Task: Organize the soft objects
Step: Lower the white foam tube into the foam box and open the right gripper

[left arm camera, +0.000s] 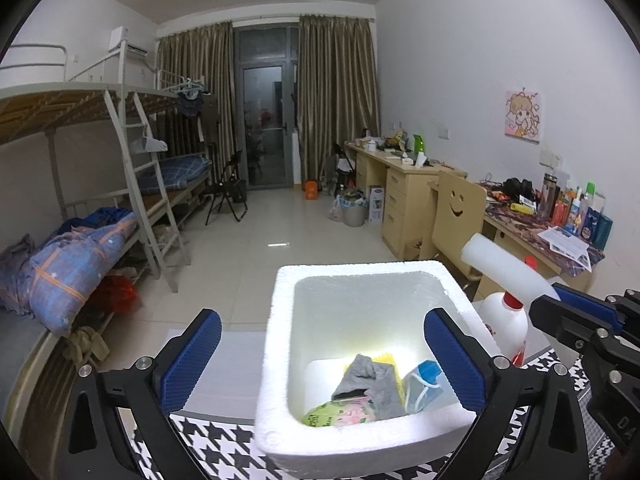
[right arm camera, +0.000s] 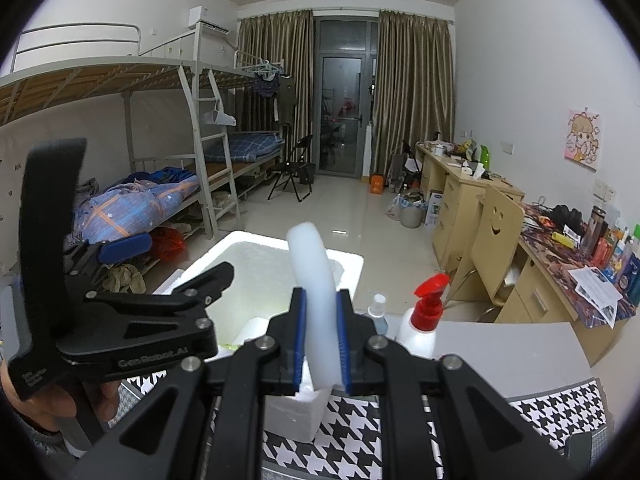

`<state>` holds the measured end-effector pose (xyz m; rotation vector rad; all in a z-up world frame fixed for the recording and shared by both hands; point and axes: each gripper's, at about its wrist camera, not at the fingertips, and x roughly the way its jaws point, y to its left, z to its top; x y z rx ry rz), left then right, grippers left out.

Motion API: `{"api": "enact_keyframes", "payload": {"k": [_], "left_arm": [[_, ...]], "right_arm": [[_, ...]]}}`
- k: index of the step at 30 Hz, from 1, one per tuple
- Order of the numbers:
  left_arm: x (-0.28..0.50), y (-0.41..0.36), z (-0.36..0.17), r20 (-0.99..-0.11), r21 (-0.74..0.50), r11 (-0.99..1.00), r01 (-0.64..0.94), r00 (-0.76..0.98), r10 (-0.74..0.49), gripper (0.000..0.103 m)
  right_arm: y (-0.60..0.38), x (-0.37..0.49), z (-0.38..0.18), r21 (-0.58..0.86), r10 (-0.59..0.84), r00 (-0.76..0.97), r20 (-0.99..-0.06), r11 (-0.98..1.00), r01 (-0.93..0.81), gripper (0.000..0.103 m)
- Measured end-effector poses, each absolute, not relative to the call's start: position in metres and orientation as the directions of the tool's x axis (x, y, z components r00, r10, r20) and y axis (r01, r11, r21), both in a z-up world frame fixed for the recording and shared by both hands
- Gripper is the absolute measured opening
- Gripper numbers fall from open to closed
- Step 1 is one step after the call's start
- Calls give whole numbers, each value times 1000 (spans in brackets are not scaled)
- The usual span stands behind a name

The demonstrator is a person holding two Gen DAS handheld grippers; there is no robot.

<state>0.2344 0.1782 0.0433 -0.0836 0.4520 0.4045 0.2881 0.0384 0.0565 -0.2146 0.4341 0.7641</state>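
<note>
My left tool [left arm camera: 320, 356] stands spread wide and empty over the white foam box [left arm camera: 280, 360], the landmark for all that follows. Inside the box, on its floor, lie a grey cloth [left arm camera: 370, 384], a blue-and-white face mask [left arm camera: 424, 388], a green-and-pink packet [left arm camera: 340, 416] and a yellow item [left arm camera: 390, 360] partly hidden under the cloth; these soft things appear already stowed. My right tool [right arm camera: 322, 340] pinches a curved white foam strip [right arm camera: 314, 276] just right of the box and above its near corner; this piece is not yet in. Beyond the box's right side stands a white pump bottle [right arm camera: 420, 328] on the houndstooth-covered table [right arm camera: 360, 440]. Judged progress: mostly done, strip remaining.
</note>
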Motion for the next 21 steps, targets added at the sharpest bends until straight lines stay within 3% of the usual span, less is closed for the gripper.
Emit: {"api": "enact_keyframes", "payload": {"k": [21], "left_arm": [[200,202,44,-424,-2,872,-489,790,442,102]], "right_arm": [[66,290,53,-24,649,589,-481,662,-749,18]]}}
